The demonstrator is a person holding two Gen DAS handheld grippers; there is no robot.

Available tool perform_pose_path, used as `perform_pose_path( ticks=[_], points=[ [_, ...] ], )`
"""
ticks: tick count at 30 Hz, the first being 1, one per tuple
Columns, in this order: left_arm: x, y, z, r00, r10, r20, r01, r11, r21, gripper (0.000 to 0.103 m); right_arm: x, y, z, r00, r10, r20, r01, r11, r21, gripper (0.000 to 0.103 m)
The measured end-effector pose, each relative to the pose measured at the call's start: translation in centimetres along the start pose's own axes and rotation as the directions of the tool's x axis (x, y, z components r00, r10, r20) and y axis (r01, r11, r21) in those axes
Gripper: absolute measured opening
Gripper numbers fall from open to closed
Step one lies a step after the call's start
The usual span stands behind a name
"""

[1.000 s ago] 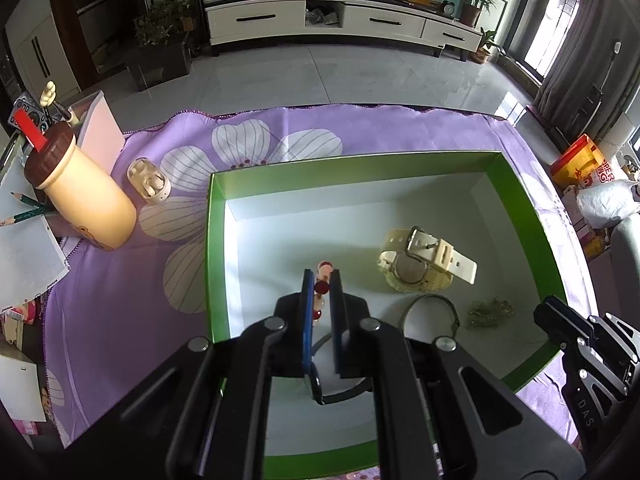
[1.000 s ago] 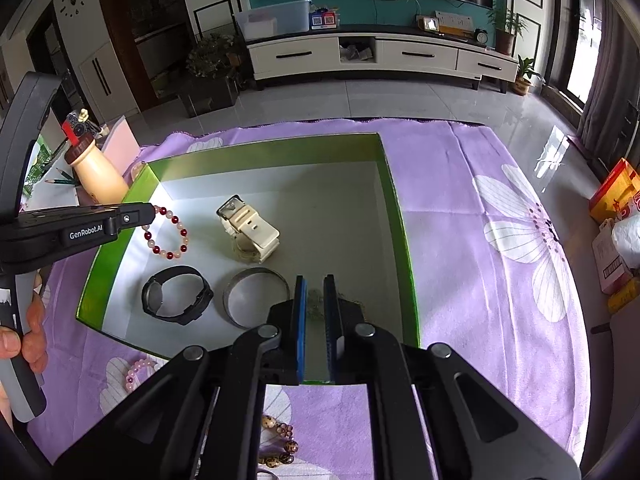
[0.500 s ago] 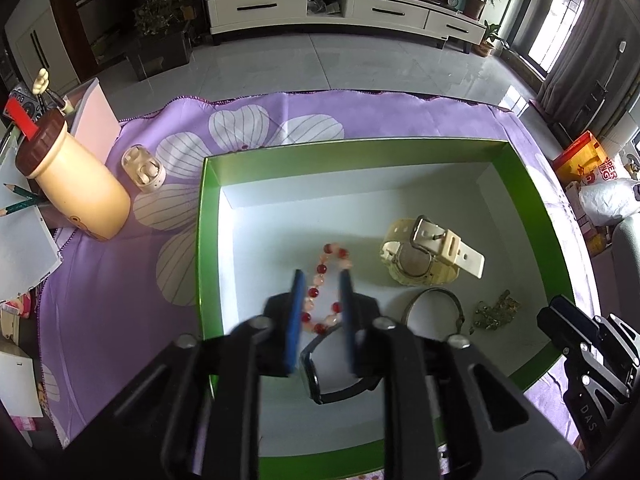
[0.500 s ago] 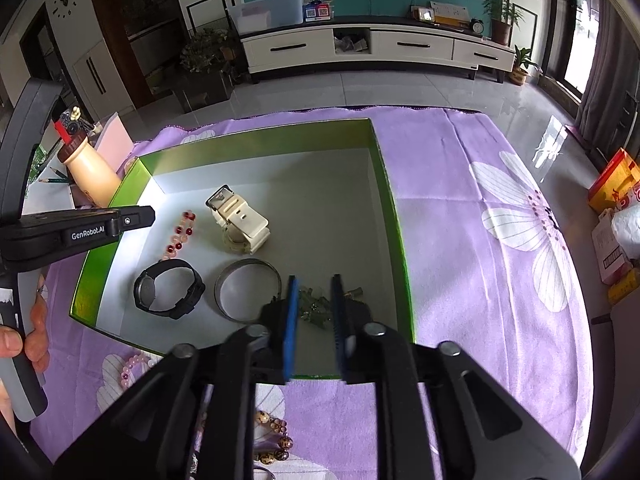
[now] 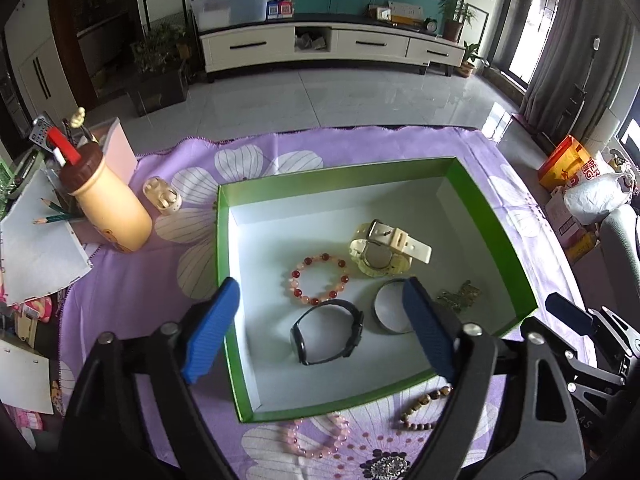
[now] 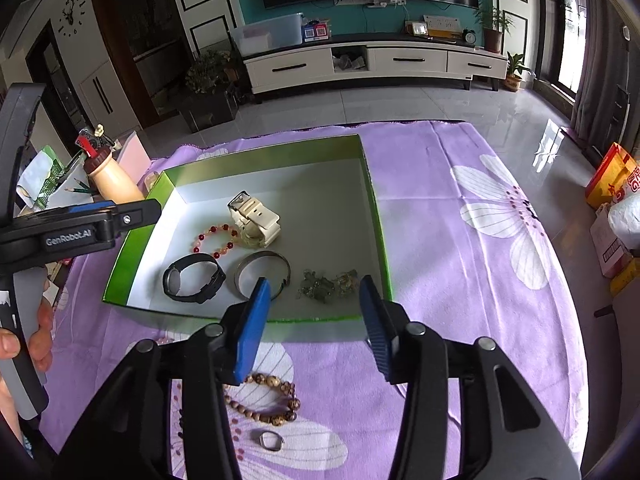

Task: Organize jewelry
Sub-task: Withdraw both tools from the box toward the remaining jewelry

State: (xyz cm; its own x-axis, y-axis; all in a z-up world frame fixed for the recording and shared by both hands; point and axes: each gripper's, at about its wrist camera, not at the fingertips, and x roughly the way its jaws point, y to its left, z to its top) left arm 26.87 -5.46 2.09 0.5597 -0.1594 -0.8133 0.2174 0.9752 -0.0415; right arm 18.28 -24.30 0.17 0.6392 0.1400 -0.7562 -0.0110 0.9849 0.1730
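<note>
A green box [image 5: 492, 216] [image 6: 378, 232] sits on the purple flowered cloth. In it lie a red and pink bead bracelet [image 5: 319, 285] [image 6: 215, 238], a cream watch [image 5: 386, 246] [image 6: 254, 220], a black band [image 5: 328, 336] [image 6: 194, 276], a silver bangle [image 5: 390, 312] [image 6: 262, 272] and a tangled chain [image 5: 460, 296] [image 6: 328, 284]. My left gripper [image 5: 320, 328] is open and empty above the box's near side. My right gripper [image 6: 316, 320] is open and empty over the box's front edge. On the cloth outside lie a pink bracelet [image 5: 316, 438], a brown bead bracelet [image 5: 424, 406] [image 6: 264, 398] and a small ring [image 6: 272, 440].
A cream bottle [image 5: 108, 208] with a brown cap, an earbud case [image 5: 162, 200], pencils and paper [image 5: 36, 240] lie left of the box. Bags [image 5: 580, 184] stand on the floor to the right. The table edge runs behind the box.
Both grippers opened and pulled back and up. The red and pink bracelet left the left gripper and now lies in the box; the chain lies in the box below the right gripper.
</note>
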Motion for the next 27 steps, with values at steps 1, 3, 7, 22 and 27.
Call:
perform_pose_path(
  ticks=[1, 3, 7, 22, 27],
  points=[
    [-0.5, -0.2, -0.2, 1.0, -0.001, 0.008, 0.001, 1.0, 0.007, 0.088, -0.5, 0.0, -0.2, 1.0, -0.001, 0.007, 0.001, 1.0, 0.002, 0.055],
    [-1.4, -0.6, -0.7, 1.0, 0.001, 0.017, -0.001, 1.0, 0.023, 0.091, -1.3, -0.1, -0.7, 1.0, -0.001, 0.016, 0.001, 1.0, 0.004, 0.059],
    [-3.0, -1.1, -1.8, 1.0, -0.009, 0.026, 0.007, 0.999, 0.043, 0.093, -2.8, 0.0, -1.2, 1.0, -0.003, 0.024, 0.003, 1.0, 0.007, 0.062],
    [-7.4, -0.4, -7.3, 0.999, -0.011, 0.034, 0.009, 0.998, 0.054, 0.101, -6.9, 1.1, -5.6, 1.0, -0.023, -0.02, 0.022, 0.999, -0.039, 0.083],
    [-7.1, 1.2, -9.3, 1.0, -0.015, -0.014, 0.016, 0.999, 0.032, 0.101, -7.6, 2.3, -6.9, 0.999, -0.015, -0.037, 0.012, 0.998, -0.062, 0.083]
  ],
)
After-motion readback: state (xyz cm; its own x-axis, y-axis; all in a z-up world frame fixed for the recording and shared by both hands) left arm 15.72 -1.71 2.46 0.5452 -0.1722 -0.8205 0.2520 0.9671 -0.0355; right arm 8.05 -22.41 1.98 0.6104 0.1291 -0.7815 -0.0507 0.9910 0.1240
